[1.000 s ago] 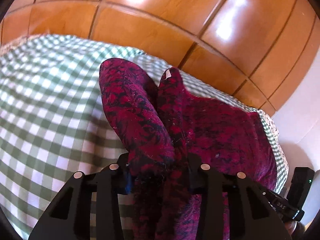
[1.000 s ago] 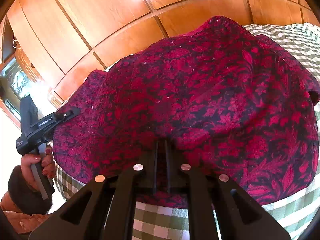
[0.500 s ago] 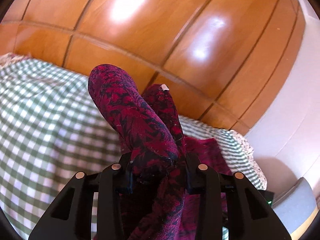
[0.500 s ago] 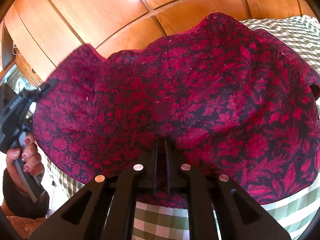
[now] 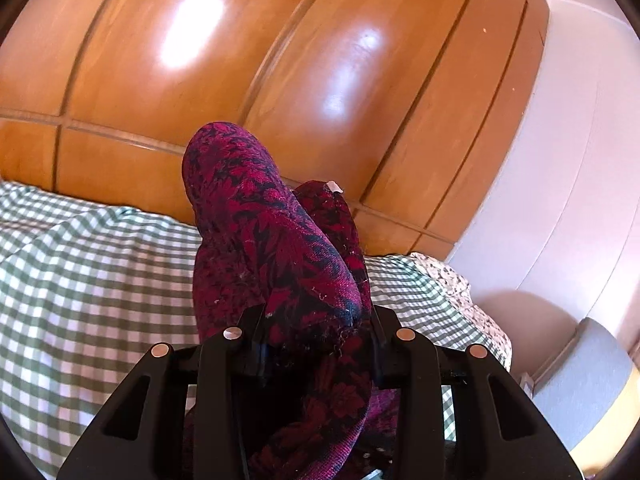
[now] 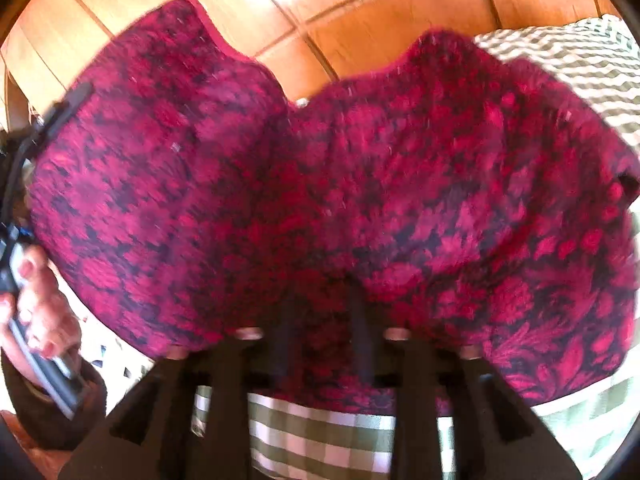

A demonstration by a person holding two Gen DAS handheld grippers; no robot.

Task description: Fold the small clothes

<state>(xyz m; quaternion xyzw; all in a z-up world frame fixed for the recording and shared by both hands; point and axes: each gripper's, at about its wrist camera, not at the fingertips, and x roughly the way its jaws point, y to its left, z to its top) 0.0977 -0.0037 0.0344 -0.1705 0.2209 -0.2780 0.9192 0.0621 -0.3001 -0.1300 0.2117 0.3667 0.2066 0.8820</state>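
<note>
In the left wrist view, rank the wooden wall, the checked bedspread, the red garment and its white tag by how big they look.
1. Wooden wall
2. Checked bedspread
3. Red garment, magnified by sitting right at the camera
4. White tag

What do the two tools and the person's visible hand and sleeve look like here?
Both the left tool and right tool are matte black plastic with cut-out linkage arms and round silver rivets. The left hand has painted nails and a dark fuzzy sleeve cuff.
</note>
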